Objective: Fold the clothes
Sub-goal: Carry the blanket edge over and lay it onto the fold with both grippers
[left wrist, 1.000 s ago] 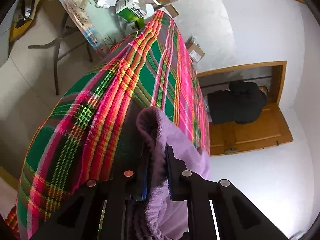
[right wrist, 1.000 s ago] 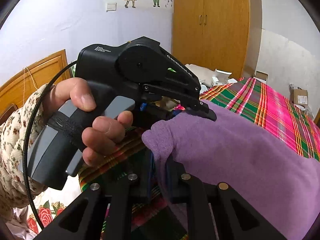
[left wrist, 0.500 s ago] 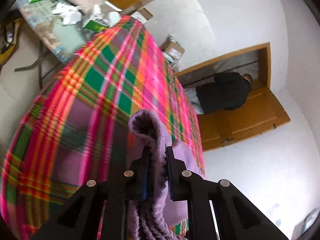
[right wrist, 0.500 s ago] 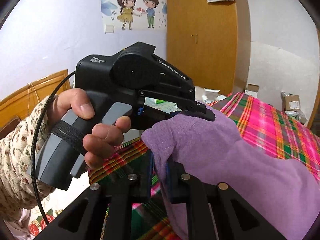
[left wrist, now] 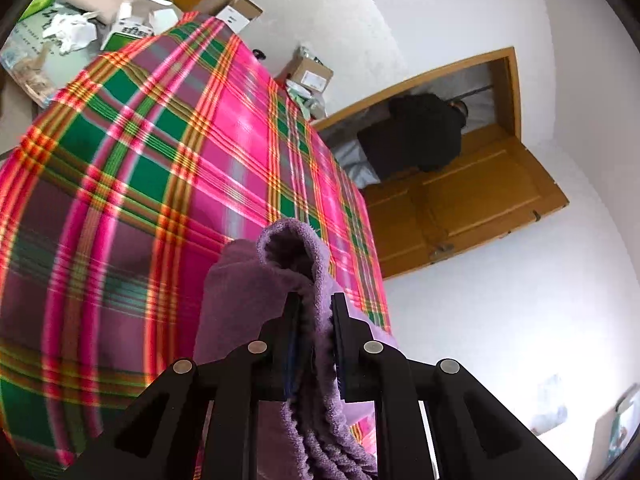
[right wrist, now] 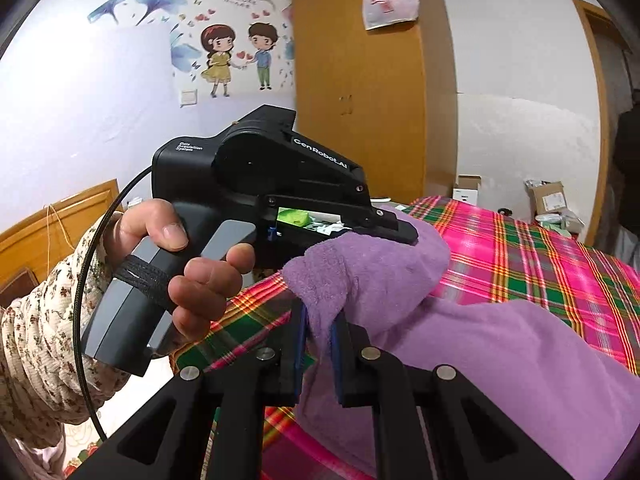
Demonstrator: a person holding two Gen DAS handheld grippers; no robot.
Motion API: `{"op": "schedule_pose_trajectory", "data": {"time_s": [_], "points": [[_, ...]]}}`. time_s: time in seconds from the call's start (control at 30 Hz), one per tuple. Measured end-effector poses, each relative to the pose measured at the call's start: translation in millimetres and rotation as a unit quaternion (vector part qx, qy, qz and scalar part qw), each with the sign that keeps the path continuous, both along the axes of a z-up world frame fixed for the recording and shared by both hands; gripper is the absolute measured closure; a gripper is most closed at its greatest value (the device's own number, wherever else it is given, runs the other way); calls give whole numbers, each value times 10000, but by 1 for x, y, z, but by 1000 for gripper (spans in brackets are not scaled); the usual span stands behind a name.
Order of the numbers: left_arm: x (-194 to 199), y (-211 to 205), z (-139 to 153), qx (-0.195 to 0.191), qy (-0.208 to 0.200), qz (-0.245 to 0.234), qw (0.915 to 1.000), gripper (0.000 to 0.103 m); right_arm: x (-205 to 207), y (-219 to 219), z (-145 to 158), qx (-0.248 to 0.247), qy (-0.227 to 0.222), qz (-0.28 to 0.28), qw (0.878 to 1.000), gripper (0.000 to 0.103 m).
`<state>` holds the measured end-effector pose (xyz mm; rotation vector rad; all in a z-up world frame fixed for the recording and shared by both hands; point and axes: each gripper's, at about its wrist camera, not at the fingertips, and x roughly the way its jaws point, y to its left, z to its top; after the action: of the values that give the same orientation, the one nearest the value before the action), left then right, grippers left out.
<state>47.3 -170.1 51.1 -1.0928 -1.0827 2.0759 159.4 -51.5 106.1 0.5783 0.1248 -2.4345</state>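
Here both the left tool [left wrist: 314, 312] and right tool [right wrist: 320, 328] pinch the purple garment [right wrist: 500, 344].

The left hand-held gripper [left wrist: 314, 320] has swung its purple garment [left wrist: 256, 280] over the bedspread [left wrist: 160, 160].

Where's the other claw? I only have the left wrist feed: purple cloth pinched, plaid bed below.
Observer: The right claw is shut on the same purple cloth, beside the left claw.
Operator: Are the two pinch points apart?
Observer: Barely. The right wrist view shows both on one bunched corner, with the cloth trailing off over the plaid bedspread.
Operator: Who holds the left unit?
Observer: A hand in a floral sleeve, fingers round the grey trigger.
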Motion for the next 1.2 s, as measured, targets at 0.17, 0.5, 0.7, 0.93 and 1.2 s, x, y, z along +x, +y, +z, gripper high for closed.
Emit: {"op": "schedule_pose_trajectory", "data": {"time_s": [0.17, 0.5, 0.7, 0.93, 1.2], "points": [[-9, 27, -1, -42, -19, -140, 9999, 88, 0, 22, 1, -123, -57, -181, 9997, 91], [-31, 79, -6, -145, -87, -501, 9986, 88, -2, 65, 1, -320, -166, -557, 9978, 91], [-36, 104, -12, -166, -174, -645, 9976, 88, -1, 88, -8, -387, -281, -801, 9956, 91], [-46, 127, -29, -312, -404, -769, 9957, 87, -6, 106, -25, -346, -529, -1010, 9929, 91], [-36, 121, -32, -192, -243, -595, 9978, 79, -9, 126, -49, -414, -922, -1279, 9866, 91]]}}
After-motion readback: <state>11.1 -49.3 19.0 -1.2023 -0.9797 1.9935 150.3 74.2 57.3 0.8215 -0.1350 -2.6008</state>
